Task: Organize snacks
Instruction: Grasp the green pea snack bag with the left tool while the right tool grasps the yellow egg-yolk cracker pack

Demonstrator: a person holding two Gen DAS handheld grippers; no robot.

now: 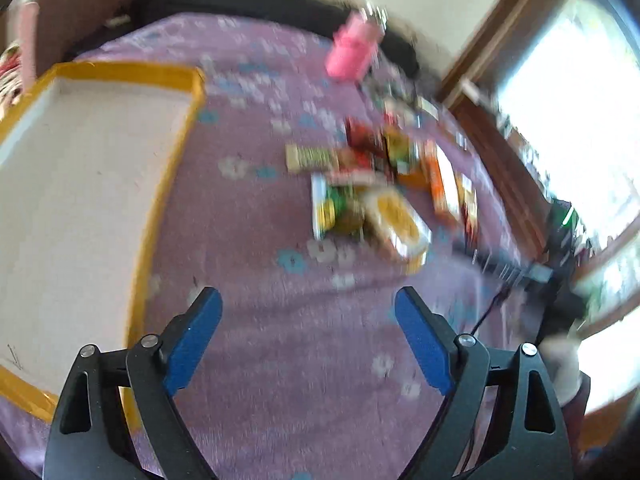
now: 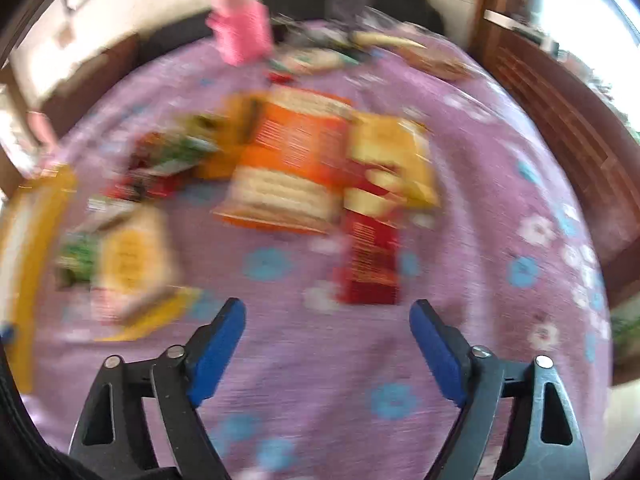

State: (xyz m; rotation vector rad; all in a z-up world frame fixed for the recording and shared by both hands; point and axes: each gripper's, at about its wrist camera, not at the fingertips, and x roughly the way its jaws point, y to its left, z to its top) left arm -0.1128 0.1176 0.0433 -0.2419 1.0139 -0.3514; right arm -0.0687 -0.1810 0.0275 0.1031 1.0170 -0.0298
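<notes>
Both claws empty, jaws apart. Red packet [image 2: 370, 256] lies just ahead of right claw [image 2: 328, 316], long axis pointing away; right is nearer. Left claw [image 1: 308, 300] hangs well short of snack pile [image 1: 380, 184], box [image 1: 80, 200] on its left.

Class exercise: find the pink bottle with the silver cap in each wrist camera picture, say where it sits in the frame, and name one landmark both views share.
Left wrist view: the pink bottle with the silver cap stands at upper centre-right, near the far edge of the purple flowered cloth.
Right wrist view: the same bottle stands at upper centre-left, beyond the snack packets.
Shared landmark: the large orange biscuit packet lying flat on the cloth.
</notes>
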